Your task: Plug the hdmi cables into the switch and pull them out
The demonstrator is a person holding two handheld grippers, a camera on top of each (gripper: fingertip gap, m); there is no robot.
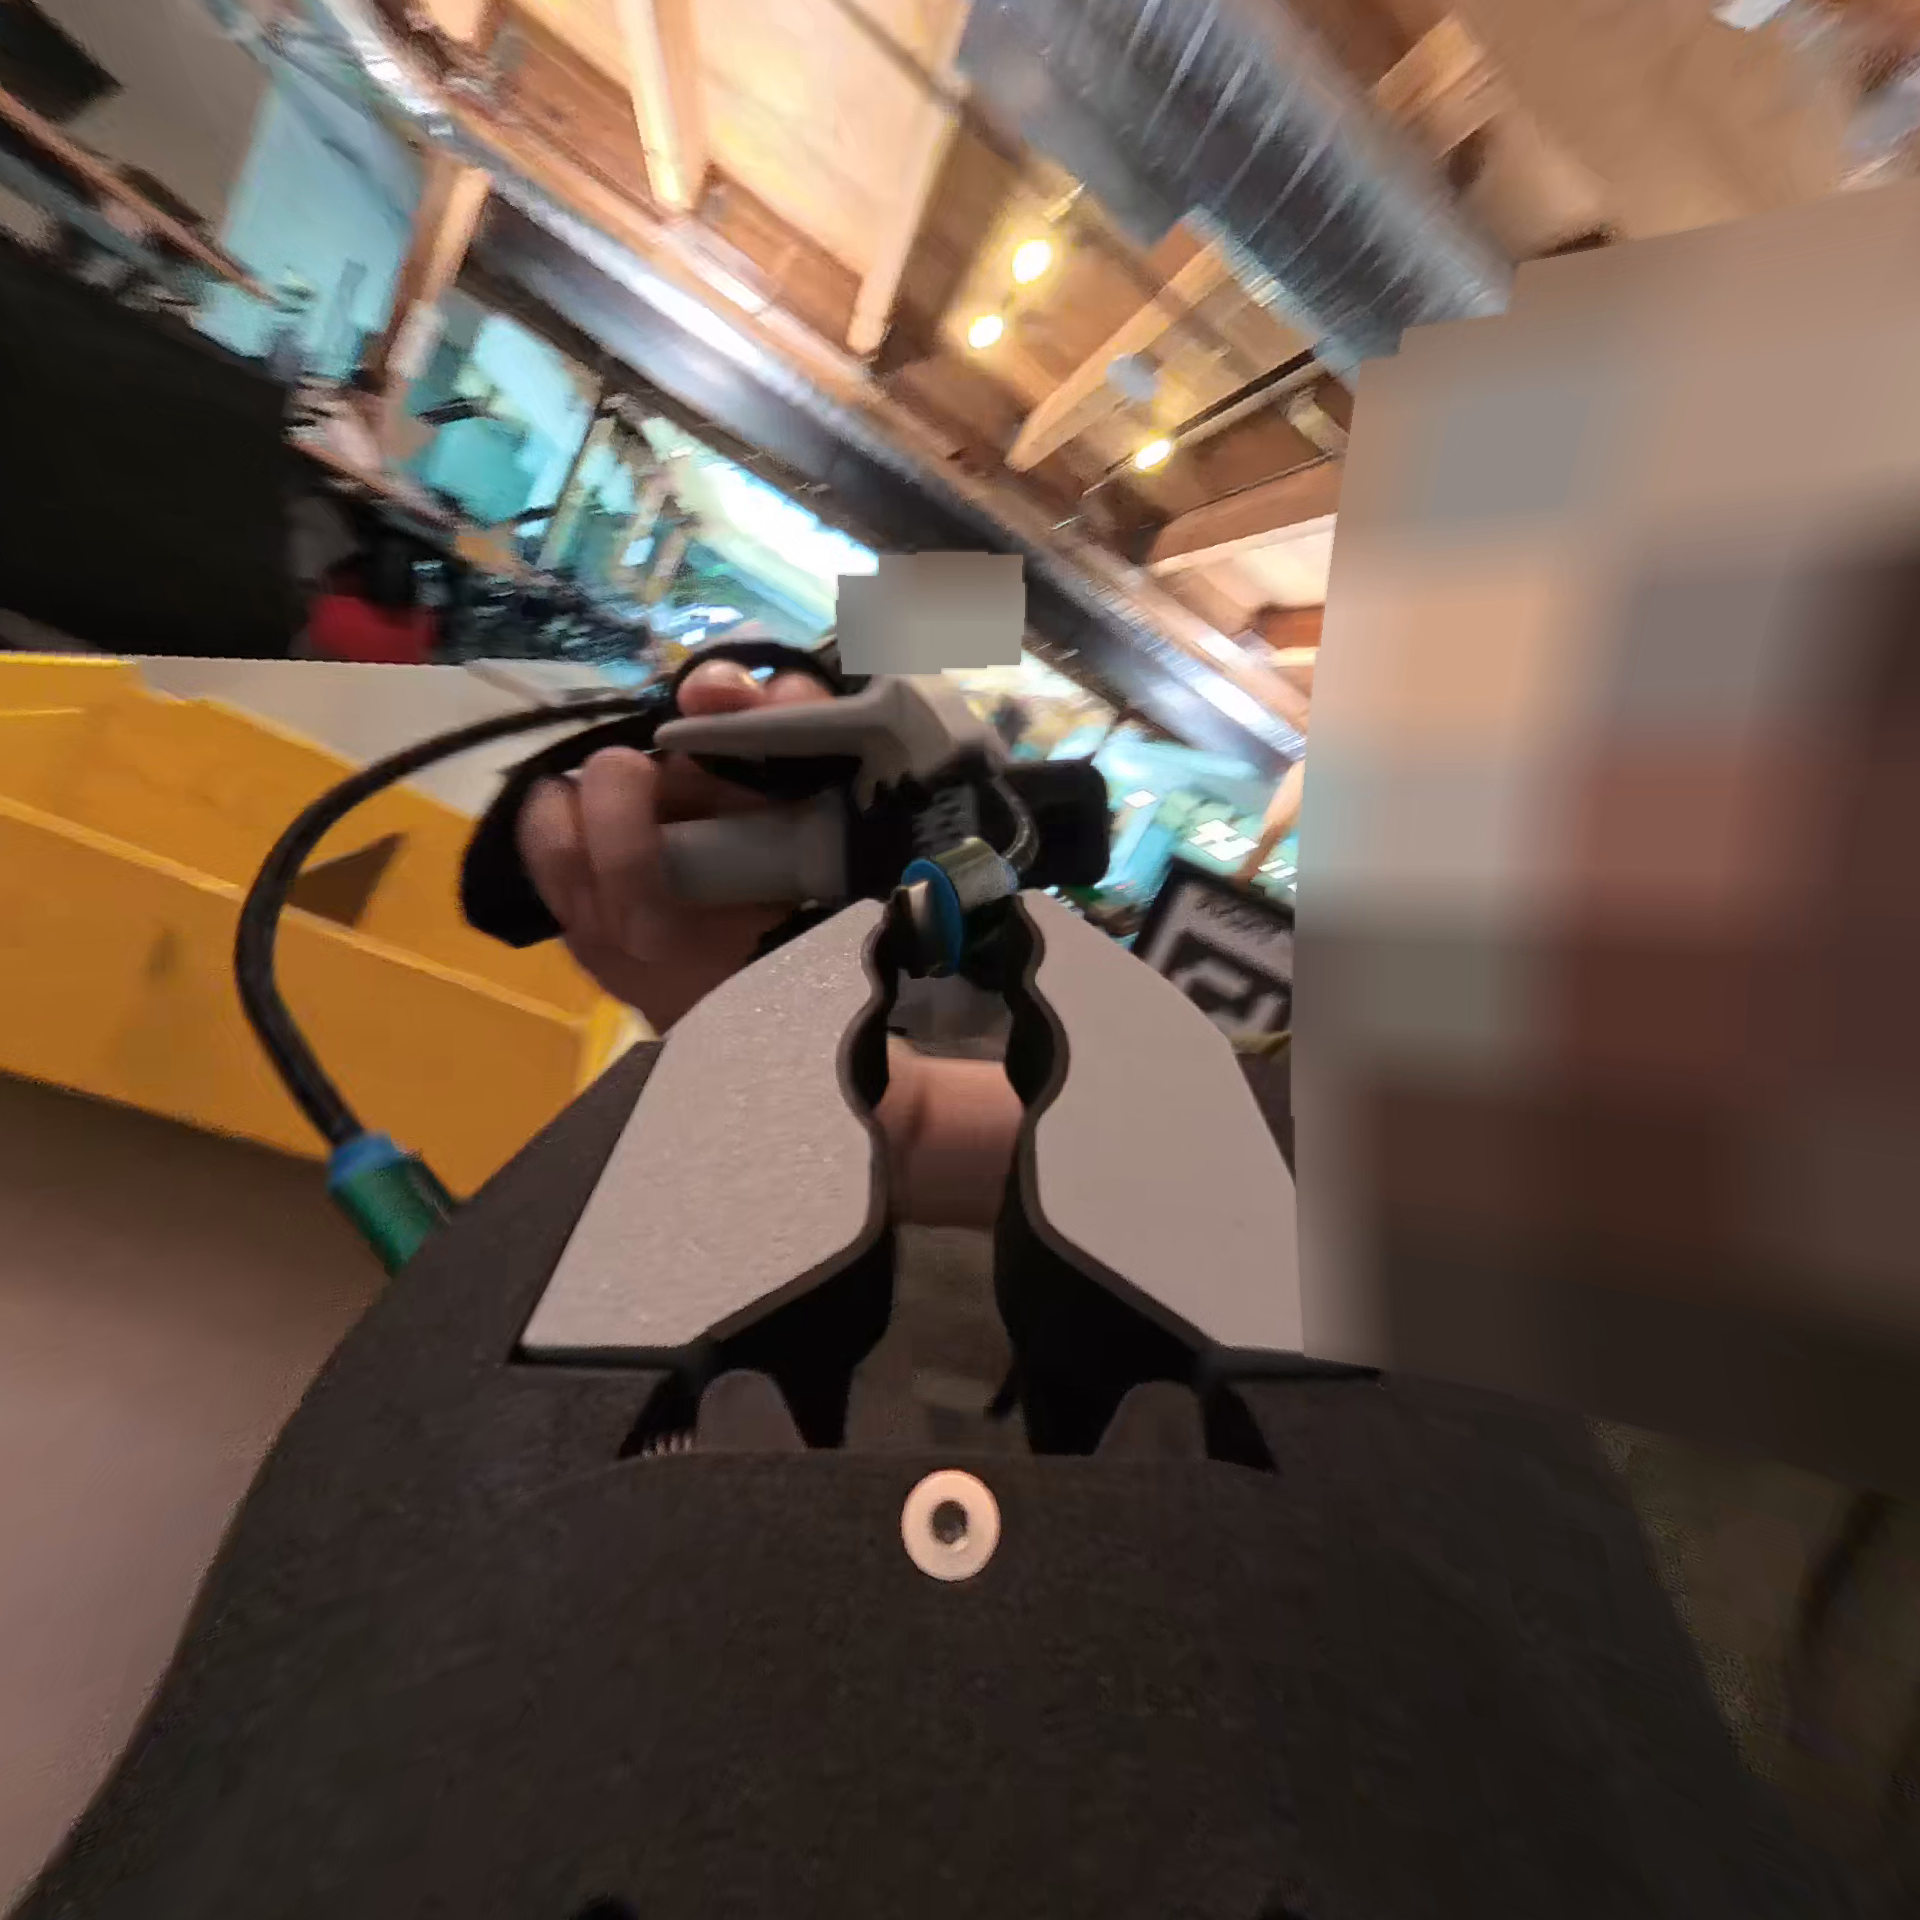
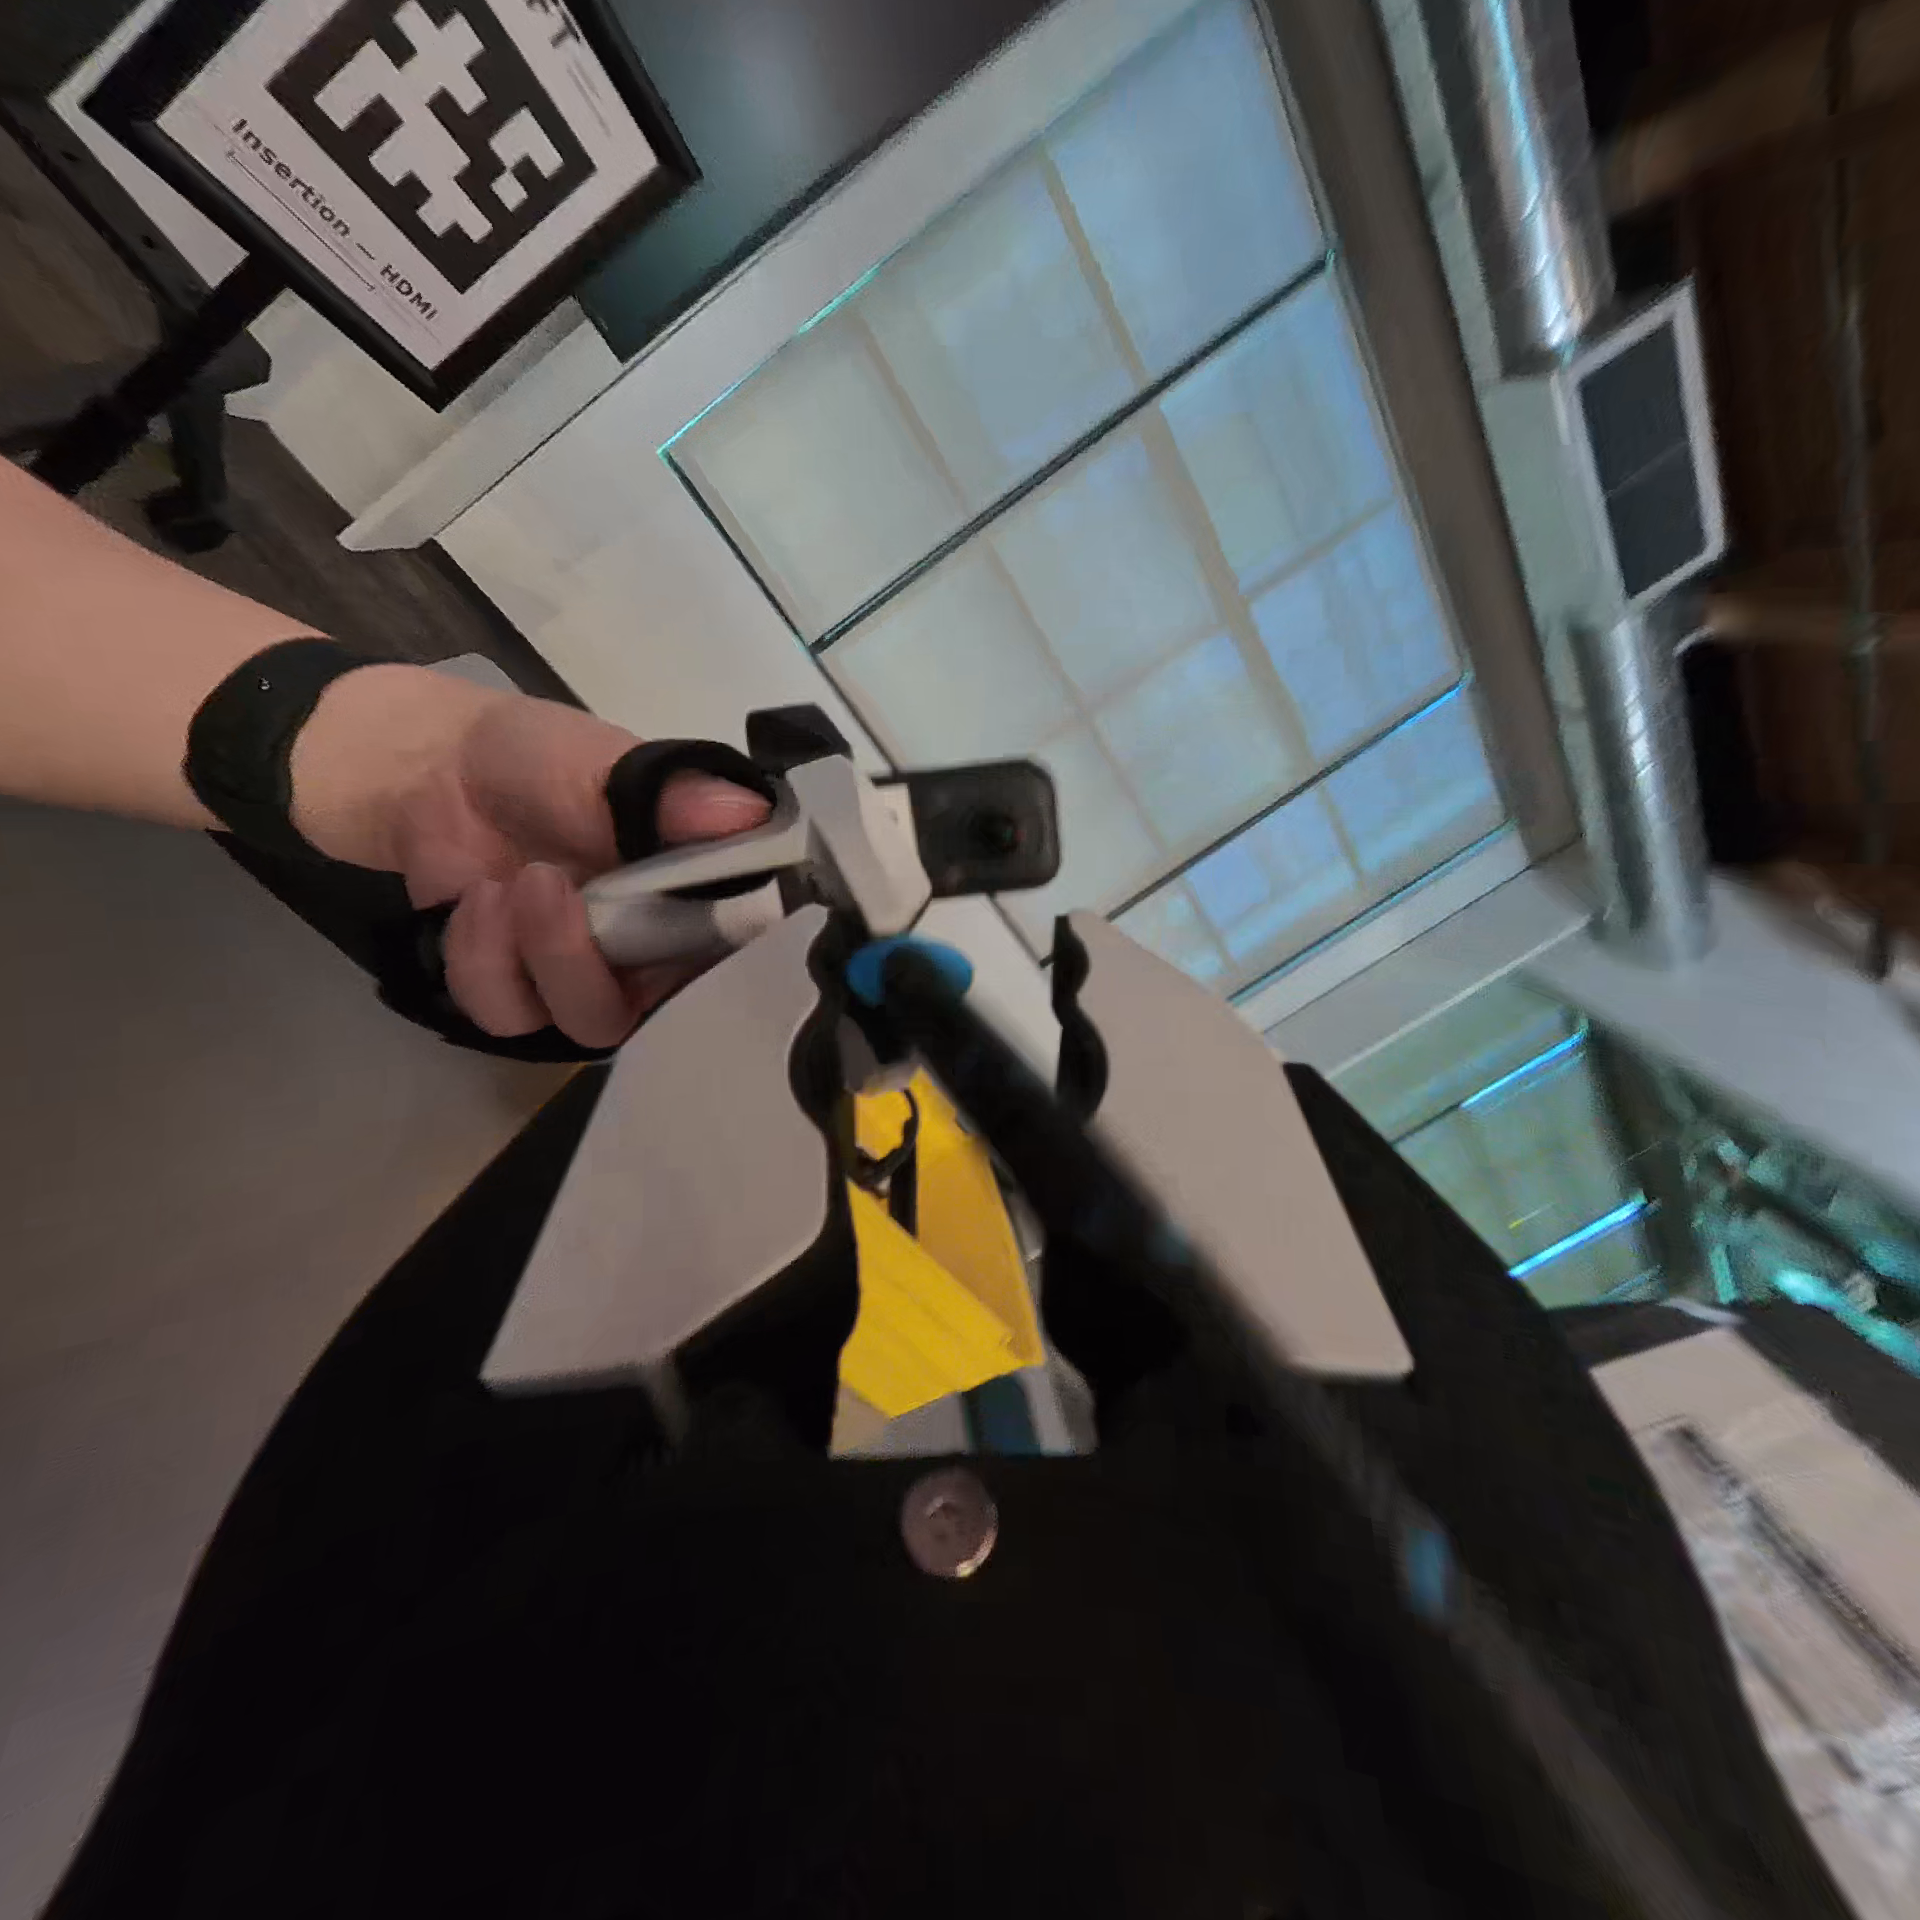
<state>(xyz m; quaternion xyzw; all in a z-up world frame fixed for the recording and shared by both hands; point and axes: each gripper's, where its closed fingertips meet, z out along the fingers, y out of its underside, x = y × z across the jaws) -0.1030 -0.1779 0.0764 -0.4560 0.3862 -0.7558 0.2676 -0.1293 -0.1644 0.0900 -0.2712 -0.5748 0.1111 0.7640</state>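
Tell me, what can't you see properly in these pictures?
- The switch: in neither view.
- Right side of the left wrist view: covered by a mosaic patch.
- Blue-ringed plug between the left tongs: blurred, and it is unclear which tongs grip it.
- Black cable in the right wrist view: smeared by motion where it crosses the right tongs.

My left gripper (image 1: 951,935) and right gripper (image 2: 940,977) meet tip to tip, a cable plug (image 1: 940,920) between them; the cable (image 1: 281,935) loops leftward before a bin (image 1: 156,883).
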